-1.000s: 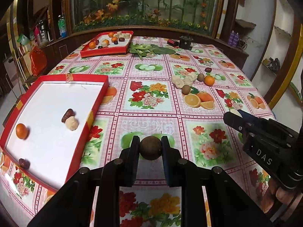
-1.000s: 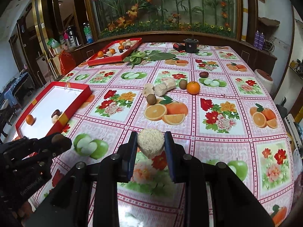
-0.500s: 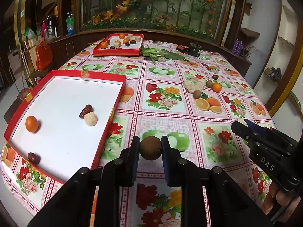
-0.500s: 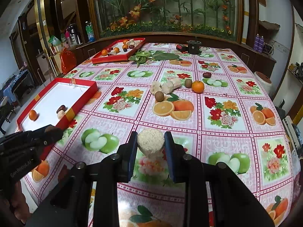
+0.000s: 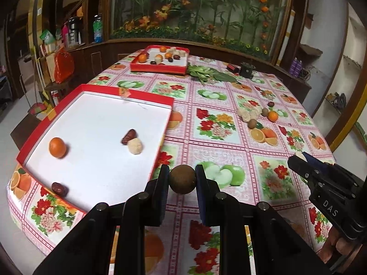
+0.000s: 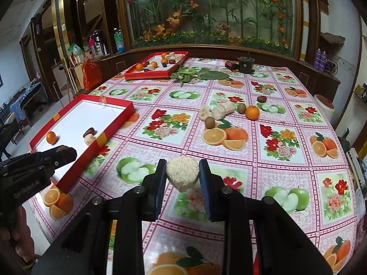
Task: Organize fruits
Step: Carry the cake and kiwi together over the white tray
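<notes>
Floral oilcloth is now seen from higher. A brown round fruit is pinched by the left gripper, a pale rice cake by the right gripper; both have been carried toward the red tray's near corner.

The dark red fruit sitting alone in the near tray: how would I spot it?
Find the near red tray with the white floor. In its nearest corner lies the dark red fruit, by itself. The other red one touches a pale lump mid-tray.

Black tongs, blue-padded fingers
</notes>
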`<state>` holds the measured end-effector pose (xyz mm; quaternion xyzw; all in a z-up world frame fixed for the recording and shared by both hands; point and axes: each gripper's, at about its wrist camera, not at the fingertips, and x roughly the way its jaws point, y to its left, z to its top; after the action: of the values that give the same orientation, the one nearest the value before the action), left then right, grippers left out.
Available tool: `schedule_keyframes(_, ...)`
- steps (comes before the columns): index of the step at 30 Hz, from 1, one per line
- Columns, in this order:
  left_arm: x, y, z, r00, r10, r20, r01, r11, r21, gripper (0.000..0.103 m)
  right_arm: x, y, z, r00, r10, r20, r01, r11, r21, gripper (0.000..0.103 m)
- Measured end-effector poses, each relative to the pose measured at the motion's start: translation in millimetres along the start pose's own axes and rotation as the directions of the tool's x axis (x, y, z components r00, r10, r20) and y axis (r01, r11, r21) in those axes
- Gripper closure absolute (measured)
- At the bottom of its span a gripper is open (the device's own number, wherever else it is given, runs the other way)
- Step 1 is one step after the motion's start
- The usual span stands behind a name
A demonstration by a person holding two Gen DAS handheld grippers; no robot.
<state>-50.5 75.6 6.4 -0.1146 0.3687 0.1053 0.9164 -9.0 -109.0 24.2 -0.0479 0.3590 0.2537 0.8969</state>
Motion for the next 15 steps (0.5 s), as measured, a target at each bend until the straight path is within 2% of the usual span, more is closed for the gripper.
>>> schedule_keyframes(6, -6.8, 18.5, 3.0, 0.999, 0.027, 0.019, -0.026, 0.999, -0.039, 0.082, -3.0, 18.6, 7.4, 1.000, 0.025, 0.012, -0.024, 0.999, -0.027, 0.073)
schedule_keyframes(15, -11.1, 53.8, 10.1, 0.994, 0.097, 0.041, -0.092, 0.990, -0.103, 0.082, 6.7, 72.2, 24.5, 0.992, 0.122, 0.023, -0.119, 0.987, -0.104, 0.073)
